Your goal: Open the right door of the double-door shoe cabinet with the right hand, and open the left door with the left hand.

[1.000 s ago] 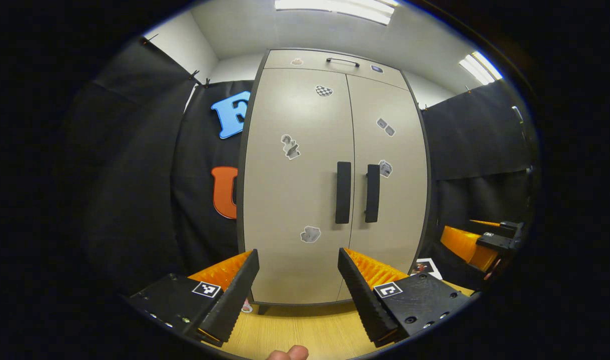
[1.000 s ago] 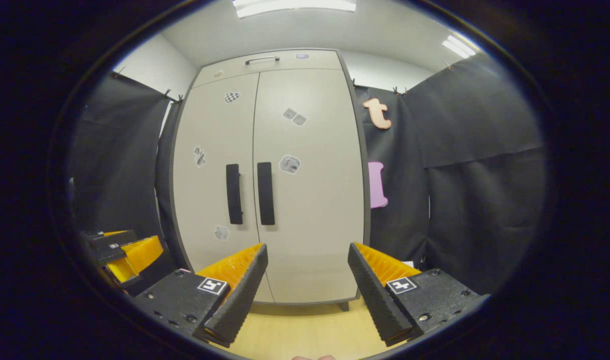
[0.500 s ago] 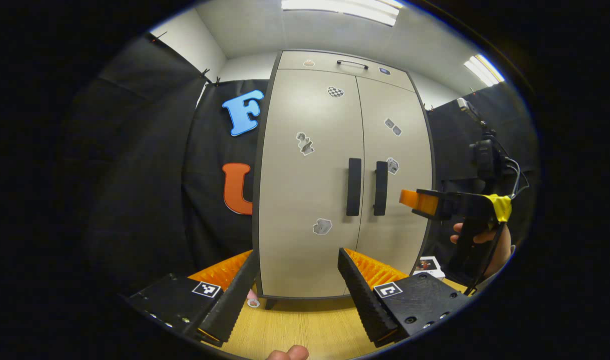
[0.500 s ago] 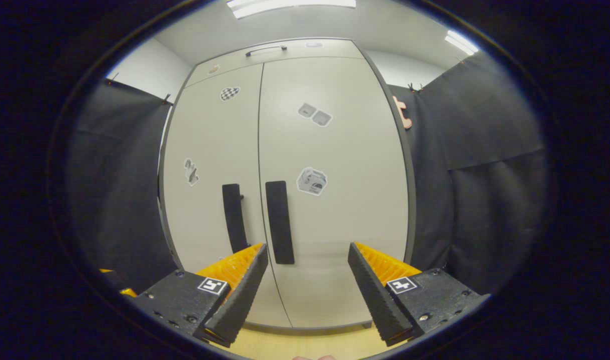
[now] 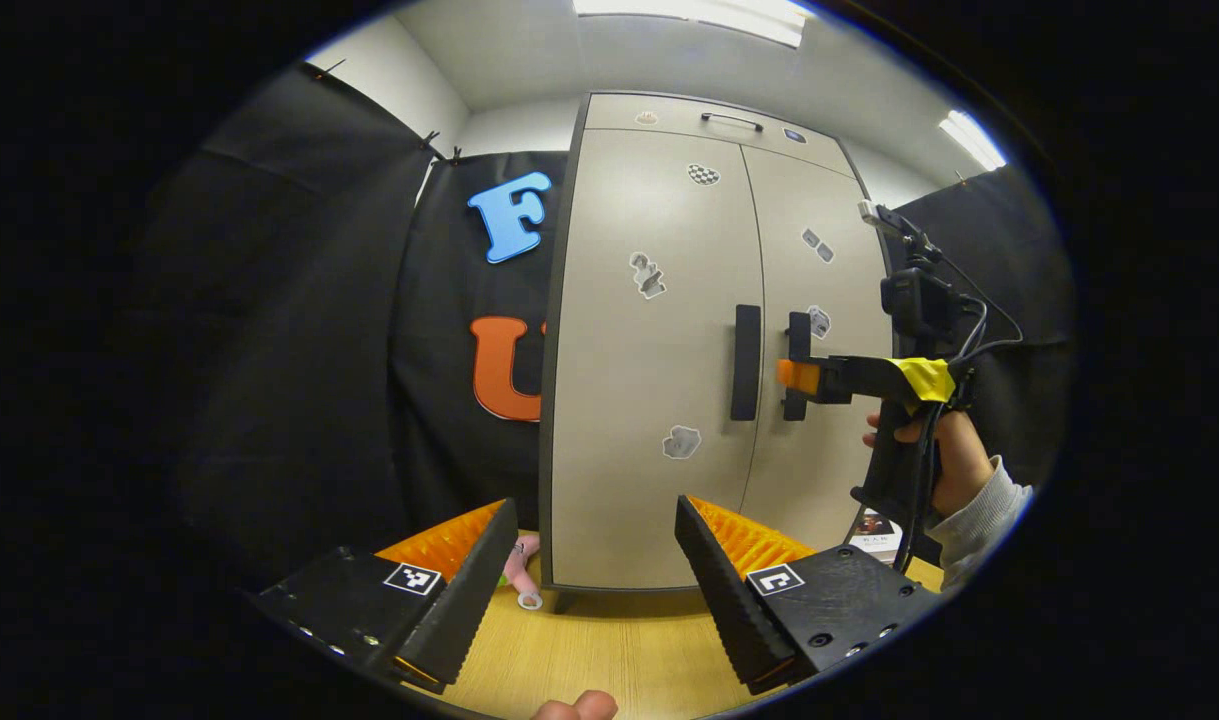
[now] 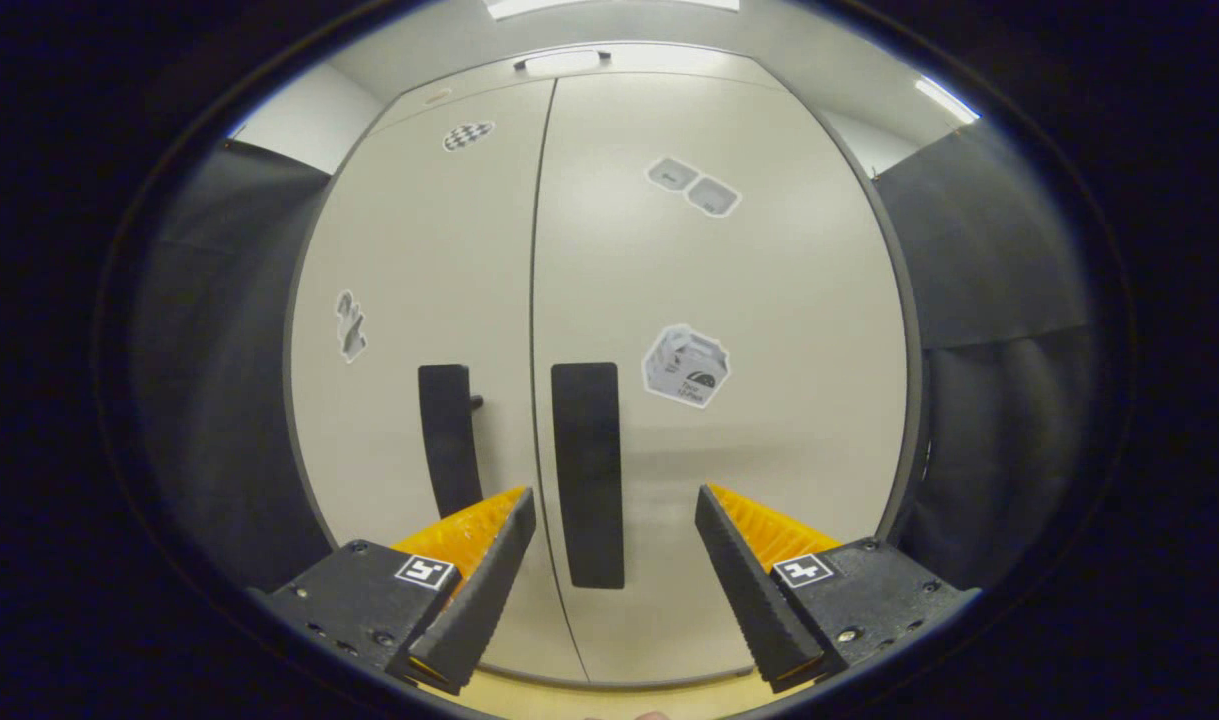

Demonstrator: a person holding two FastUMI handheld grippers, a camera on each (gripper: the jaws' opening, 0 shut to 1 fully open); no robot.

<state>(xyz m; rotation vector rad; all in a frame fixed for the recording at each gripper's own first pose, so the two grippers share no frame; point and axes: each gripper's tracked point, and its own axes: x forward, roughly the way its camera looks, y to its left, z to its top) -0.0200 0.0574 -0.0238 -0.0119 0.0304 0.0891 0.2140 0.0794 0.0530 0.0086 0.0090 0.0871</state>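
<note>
In the left gripper view, the left gripper [image 5: 594, 590] sits low with its two fingers spread wide apart and nothing between them, above a light wooden floor [image 5: 609, 655]. The double-door shoe cabinet [image 5: 714, 340] stands upright ahead and slightly to the right, with both doors closed. The left door [image 5: 654, 340] carries a vertical dark handle [image 5: 746, 362] near the centre seam, and the right door [image 5: 819, 340] carries a matching handle [image 5: 797, 365] just beside it. Small stickers [image 5: 648, 275] are fixed to both door faces, and a drawer front with a horizontal handle [image 5: 731, 120] runs across the top of the cabinet. The right gripper [image 5: 799, 376], held by a hand [image 5: 929, 460] in a grey sleeve, is level with the right door handle; its tip appears to be at the handle, though contact cannot be confirmed from this angle. A small pink object [image 5: 521, 570] lies on the floor at the cabinet's lower left corner. In the right gripper view, the right gripper [image 6: 614, 560] faces the cabinet [image 6: 609, 330] at close range, fingers spread apart and gripping nothing. The right door handle [image 6: 587, 475] stands between the fingers, nearer the left finger [image 6: 479, 590]. The left door handle [image 6: 447, 440] lies further left.
</note>
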